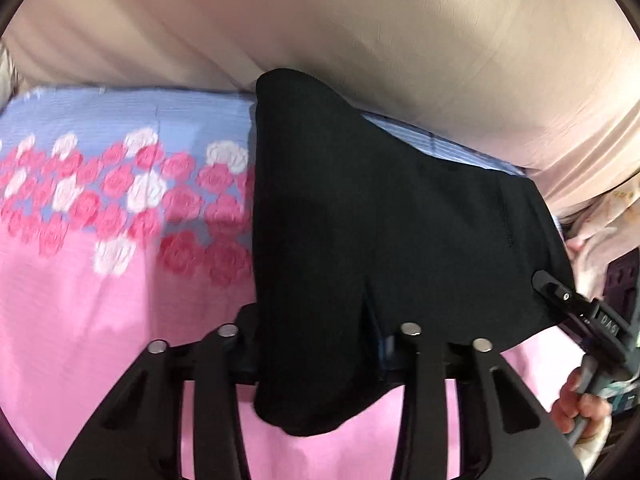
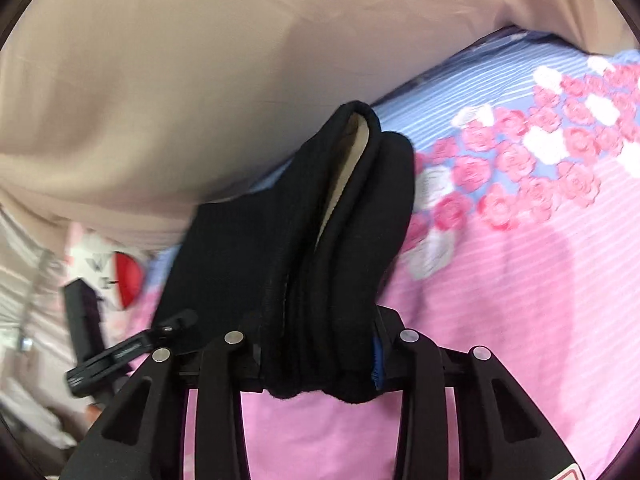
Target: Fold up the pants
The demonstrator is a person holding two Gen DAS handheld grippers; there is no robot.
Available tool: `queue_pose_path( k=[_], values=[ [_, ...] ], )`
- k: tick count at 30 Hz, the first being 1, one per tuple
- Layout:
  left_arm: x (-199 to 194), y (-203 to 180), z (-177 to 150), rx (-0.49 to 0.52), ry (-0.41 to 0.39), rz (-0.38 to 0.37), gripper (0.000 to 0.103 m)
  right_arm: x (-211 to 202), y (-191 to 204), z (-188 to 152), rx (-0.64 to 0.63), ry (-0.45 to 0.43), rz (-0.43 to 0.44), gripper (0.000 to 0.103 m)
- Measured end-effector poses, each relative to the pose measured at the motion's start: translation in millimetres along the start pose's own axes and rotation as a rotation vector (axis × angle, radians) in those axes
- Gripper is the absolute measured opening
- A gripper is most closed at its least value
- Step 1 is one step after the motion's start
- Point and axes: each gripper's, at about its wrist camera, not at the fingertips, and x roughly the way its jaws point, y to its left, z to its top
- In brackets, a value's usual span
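Note:
The black pants (image 1: pixel 360 220) hang in the air above the bed, stretched between both grippers. My left gripper (image 1: pixel 320 344) is shut on one edge of the cloth, which drapes over and hides its fingertips. The right gripper (image 1: pixel 560 292) shows at the right of the left wrist view, clamped on the far edge. In the right wrist view my right gripper (image 2: pixel 320 352) is shut on bunched folds of the pants (image 2: pixel 312 240), and the left gripper (image 2: pixel 172 326) shows at the left, holding the same cloth.
A pink and blue bedsheet with rose print (image 1: pixel 100 208) covers the bed (image 2: pixel 520 240) below. A beige curtain (image 1: pixel 320 20) hangs behind it. A red and white object (image 2: pixel 124 280) lies at the left edge of the bed.

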Motion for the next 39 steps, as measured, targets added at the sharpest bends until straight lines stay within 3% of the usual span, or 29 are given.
queue_pose_path(
  k=[3,4,5,6,8,9,10,12,13,14,16,20,21,22,23,25,28,29,30,33,39],
  values=[
    [-18.3,1.3,-15.9,-0.009,0.066,-0.045,0.037,-21.6,-9.0,-26.8,-0.012,0.016,-0.036,0.036],
    [-19.9,0.4,-25.2,-0.004,0.078,-0.033,0.046,-21.2,-15.0,-34.6,-0.021,0.024,-0.076,0.038],
    [-18.0,0.1,-32.0,-0.004,0.084,0.006,0.059,-19.3,-27.0,-41.5,-0.026,0.042,-0.152,0.045],
    [-15.1,-0.4,-38.3,-0.002,0.084,0.068,0.062,-21.4,-36.3,-46.3,-0.012,0.035,-0.178,0.054],
    [-23.2,-4.3,-46.0,-0.001,0.034,0.11,0.067,-43.2,-40.6,-42.0,0.034,-0.033,-0.177,0.055],
    [-31.6,-7.1,-46.3,0.0,0.006,0.136,0.066,-62.0,-27.8,-36.2,-0.028,-0.107,-0.223,0.054],
    [-50.2,-11.7,-43.2,0.011,-0.073,0.183,0.066,-74.0,-11.3,-30.6,-0.113,-0.154,-0.255,0.051],
    [-75.9,-25.6,-34.3,0.045,-0.212,0.24,0.076,-75.0,21.8,-18.9,-0.224,-0.154,-0.235,0.005],
    [-86.2,-36.3,-27.8,0.07,-0.28,0.248,0.093,-70.5,34.4,-13.6,-0.263,-0.144,-0.204,0.002],
    [-88.6,-46.1,-20.2,0.095,-0.321,0.251,0.098,-59.6,48.7,-7.1,-0.305,-0.127,-0.185,0.001],
    [-71.9,-64.0,-4.3,0.15,-0.313,0.26,0.097,-18.5,64.4,4.2,-0.367,-0.049,-0.171,0.0],
    [10.7,-60.1,12.3,0.142,-0.091,0.265,0.094,43.9,25.2,28.9,-0.298,0.011,-0.304,0.0],
    [33.7,-50.5,12.5,0.134,-0.042,0.284,0.094,46.9,-7.3,38.2,-0.206,0.023,-0.217,0.0],
    [43.6,-45.0,10.7,0.116,-0.02,0.244,0.095,40.1,-24.9,43.6,-0.107,0.026,-0.132,0.0],
    [48.1,-38.0,9.7,0.086,-0.009,0.207,0.096,35.3,-27.2,45.8,-0.079,0.037,-0.116,0.0],
    [37.2,-35.6,9.2,0.052,-0.023,0.18,0.096,11.0,-0.6,43.2,-0.21,-0.019,-0.224,0.0],
    [6.6,-51.4,4.1,0.113,-0.138,0.254,0.094,-4.9,18.3,38.0,-0.273,-0.071,-0.254,0.002],
    [0.8,-52.8,3.9,0.129,-0.168,0.269,0.094,1.8,10.7,37.5,-0.28,-0.055,-0.31,0.001],
    [-3.0,-53.4,5.7,0.142,-0.186,0.283,0.094,14.4,-7.9,37.7,-0.28,-0.026,-0.429,0.0],
    [-17.0,-63.8,-0.2,0.194,-0.208,0.354,0.094,-15.4,-24.3,33.1,-0.137,-0.048,-0.322,0.0],
    [-60.8,-88.8,-42.5,0.288,-0.307,0.451,0.095,-62.1,56.2,-30.1,-0.23,-0.13,-0.366,0.004]
  ],
)
